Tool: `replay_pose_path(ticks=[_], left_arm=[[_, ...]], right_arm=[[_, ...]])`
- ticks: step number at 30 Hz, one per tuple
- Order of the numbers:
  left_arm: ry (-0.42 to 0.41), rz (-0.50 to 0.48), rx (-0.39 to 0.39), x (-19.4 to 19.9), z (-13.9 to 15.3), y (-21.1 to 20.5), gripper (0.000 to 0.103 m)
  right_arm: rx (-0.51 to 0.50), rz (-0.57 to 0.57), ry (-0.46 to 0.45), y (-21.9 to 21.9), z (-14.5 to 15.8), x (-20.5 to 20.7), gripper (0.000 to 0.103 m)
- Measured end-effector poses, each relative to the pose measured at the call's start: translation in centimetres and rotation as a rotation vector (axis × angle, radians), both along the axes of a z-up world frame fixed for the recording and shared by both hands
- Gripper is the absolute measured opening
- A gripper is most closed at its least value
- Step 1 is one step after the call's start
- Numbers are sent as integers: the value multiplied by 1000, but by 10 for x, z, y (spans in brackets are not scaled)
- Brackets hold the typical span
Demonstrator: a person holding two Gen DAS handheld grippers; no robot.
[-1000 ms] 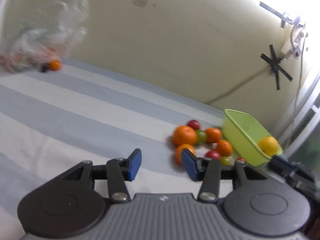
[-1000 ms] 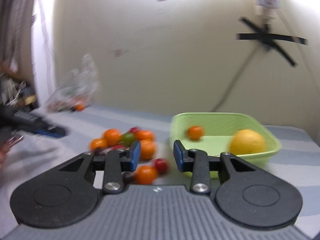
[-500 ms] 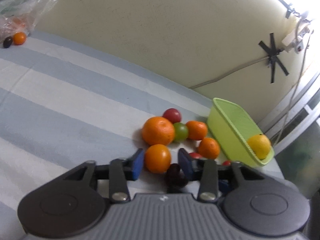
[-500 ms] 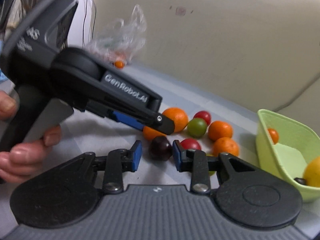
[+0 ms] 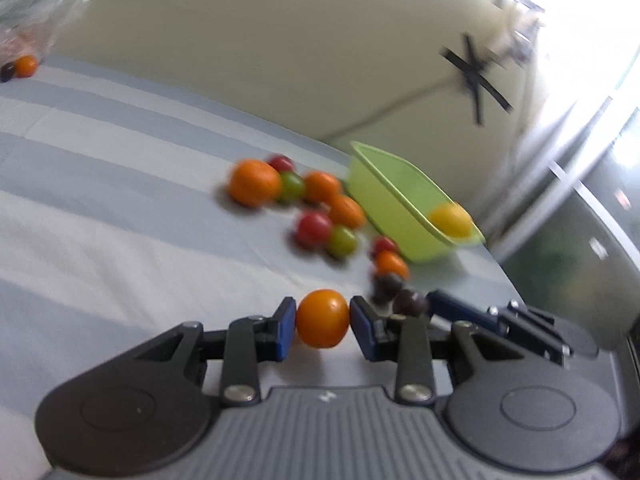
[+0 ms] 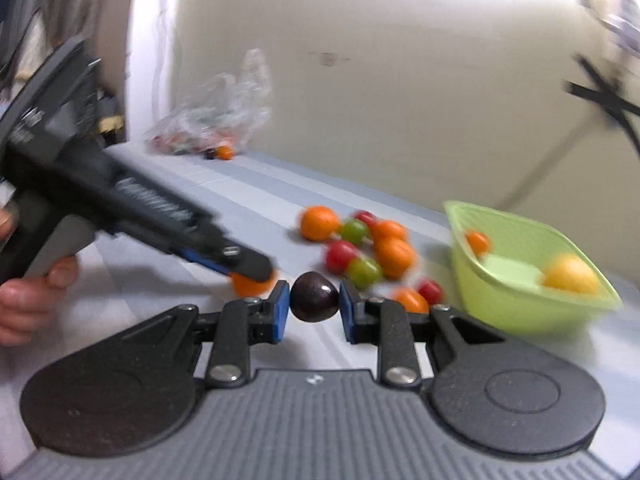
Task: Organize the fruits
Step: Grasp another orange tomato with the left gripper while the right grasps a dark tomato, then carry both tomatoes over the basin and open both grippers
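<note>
Lifted since: orange (image 5: 322,318) in left tool (image 5: 323,322) | plum (image 6: 314,297) in right tool (image 6: 313,307) | blurred

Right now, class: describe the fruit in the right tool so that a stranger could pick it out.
Start at the green basket on the striped cloth, then come nearer, past the loose pile. The plum sits between the right tool's blue pads: dark purple, unlike the orange, red and green fruit around it.

We hold the left hand-held gripper (image 5: 323,325) low and level, its blue pads clamped on a small orange fruit (image 5: 322,318). Just beside it, our right hand-held gripper (image 6: 314,305) pinches a dark plum (image 6: 314,303) between its pads.
</note>
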State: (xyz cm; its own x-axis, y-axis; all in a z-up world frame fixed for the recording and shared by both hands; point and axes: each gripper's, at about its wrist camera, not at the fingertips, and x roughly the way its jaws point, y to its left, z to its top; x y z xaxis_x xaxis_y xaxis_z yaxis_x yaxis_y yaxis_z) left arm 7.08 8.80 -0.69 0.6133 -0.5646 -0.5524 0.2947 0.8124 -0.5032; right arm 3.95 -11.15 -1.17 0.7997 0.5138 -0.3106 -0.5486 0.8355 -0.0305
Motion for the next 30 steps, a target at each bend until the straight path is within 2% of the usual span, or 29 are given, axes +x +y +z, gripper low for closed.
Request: replay_pose_path(ticks=[5,9,14,17,21,24,25,26,28,30], left_arm=[[-64,-91,72,-25,-2,-30,30],[-89,-101,110,-29,-4,-43,31],[-106,-95,124,-34,-6,-44,34],[-130,-89,163,-38,-5,-48,40],[-152,-90,196,-41,-5,-53,41],[-159,-89,205,-41,-5,-55,41],[-161,-90,208,-41,-5,-56,40],[-165,-98,203,-41,-5,-56,31],[-164,-108,197,-41,-3,-58,30],[-157,-117,197,-37,0,-61,30]], right_arm=[[127,-163,76,-55,-8,-13,29],[122,-228,113,-73,-14,-15,29],[114,-230,148,-76,-25,-14,30],[95,-233,127,-70,-26,-12,32],[91,-244,128,-73,-28,-10,35],[115,-243,167,-77,-29,-4,38],[122,-239,182,-78,-30,-3,37],[125,-237,191,-78,-30,-2,37],[130,-226,190,-78,-30,-3,32],[137,-222,180,-78,-29,-5,31]])
